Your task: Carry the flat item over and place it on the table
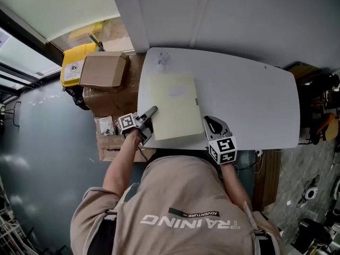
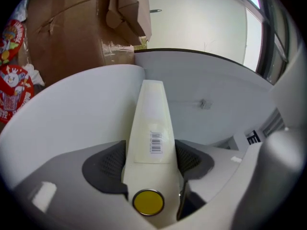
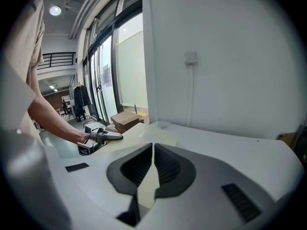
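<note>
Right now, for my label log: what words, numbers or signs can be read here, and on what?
"TRAINING": back of the person's shirt.
"ADVENTURE": small stripe on that shirt.
Barcode sticker on the folder: too small to read.
Label on the yellow box: blurred.

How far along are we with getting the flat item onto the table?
Done: the flat item is over the table and looks to lie on it, its near edge by the table's front edge. In hand: the left gripper and right gripper each clamp a near corner. Left: open both grippers and draw them back.
</note>
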Motion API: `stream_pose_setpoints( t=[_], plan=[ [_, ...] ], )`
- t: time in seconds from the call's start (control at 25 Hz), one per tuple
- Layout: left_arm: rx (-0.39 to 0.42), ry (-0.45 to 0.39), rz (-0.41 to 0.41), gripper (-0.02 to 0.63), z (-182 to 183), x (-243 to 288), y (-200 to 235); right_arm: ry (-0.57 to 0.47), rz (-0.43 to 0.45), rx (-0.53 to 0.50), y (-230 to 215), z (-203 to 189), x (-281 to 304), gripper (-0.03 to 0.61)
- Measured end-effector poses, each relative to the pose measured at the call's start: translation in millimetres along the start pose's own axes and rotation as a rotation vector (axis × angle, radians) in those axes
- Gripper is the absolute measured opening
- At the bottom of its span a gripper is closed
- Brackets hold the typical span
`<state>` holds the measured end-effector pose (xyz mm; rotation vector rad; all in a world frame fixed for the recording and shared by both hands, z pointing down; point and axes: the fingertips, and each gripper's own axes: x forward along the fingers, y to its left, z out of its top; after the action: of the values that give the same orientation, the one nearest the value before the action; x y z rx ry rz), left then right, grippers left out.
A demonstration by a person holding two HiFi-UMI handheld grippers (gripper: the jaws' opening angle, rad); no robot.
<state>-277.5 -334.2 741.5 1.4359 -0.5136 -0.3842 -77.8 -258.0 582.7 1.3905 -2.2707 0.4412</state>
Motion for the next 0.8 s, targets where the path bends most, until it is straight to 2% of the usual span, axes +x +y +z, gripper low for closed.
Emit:
stream_pose_setpoints(
  t=[0.2,0.36,0.56,0.72,0.8],
  plan=[
    [-0.101,-0.038,-0.091,0.290,-0.4,-7.0,11.5,0.030,0.046,-0.023,19.6,3.3,17.2,0.015],
    [-0.081,-0.036,-0.132,0.290,1.9,-8.4,9.6,0.036,0.074,-0.059,32.9,9.5,30.5,0.015],
    [-0.083,-0.051,-0.100,0.291,4.8,-10.1,11.9,0.046,0.091,-0.077,42.8,12.6,38.1,0.015],
    [-0.035,-0.081,-0.040,0.294,16.6,-22.4,16.7,0.050,0.103,-0.086,47.2,13.3,42.2,0.015],
    [-0.050,-0.088,-0.059,0.306,19.9,-28.2,12.4,0.051,0.109,-0.092,49.2,13.2,43.0,0.015]
  ],
)
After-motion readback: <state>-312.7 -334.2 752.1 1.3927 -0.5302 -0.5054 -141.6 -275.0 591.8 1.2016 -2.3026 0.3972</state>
